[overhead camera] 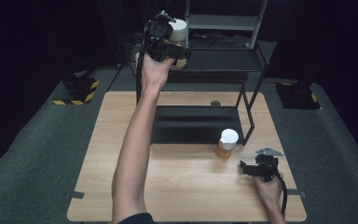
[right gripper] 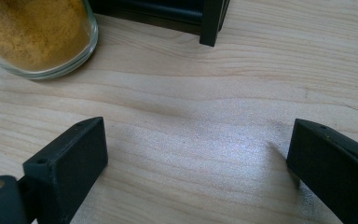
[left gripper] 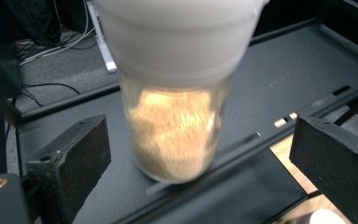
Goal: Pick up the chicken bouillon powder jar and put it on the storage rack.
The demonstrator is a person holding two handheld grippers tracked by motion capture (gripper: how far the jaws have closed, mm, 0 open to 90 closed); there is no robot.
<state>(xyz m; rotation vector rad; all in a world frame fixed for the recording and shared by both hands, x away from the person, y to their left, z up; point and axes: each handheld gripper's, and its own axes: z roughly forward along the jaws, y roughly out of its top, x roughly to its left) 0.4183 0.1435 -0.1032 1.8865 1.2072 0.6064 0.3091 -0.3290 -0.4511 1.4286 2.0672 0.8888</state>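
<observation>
A glass jar point(left gripper: 177, 116) of tan powder with a white lid stands on the black rack's top shelf point(left gripper: 303, 65). My left gripper point(left gripper: 200, 140) is open; its jaws flank the jar with a gap on each side and do not touch it. In the high view the left gripper point(overhead camera: 173, 49) is raised at the top shelf, partly covering that jar point(overhead camera: 181, 29). A second white-lidded jar point(overhead camera: 227, 142) of orange powder stands on the wooden table point(overhead camera: 186, 186). My right gripper point(overhead camera: 247, 169) rests low at the table's right, open and empty, with that jar point(right gripper: 37, 32) ahead to its left.
The black metal rack has a lower shelf point(overhead camera: 191, 123) on the table's far half and a slanted front leg point(overhead camera: 251, 116) close to the second jar. A rack leg foot point(right gripper: 212, 23) stands just ahead of the right gripper. Grey carpet surrounds the table.
</observation>
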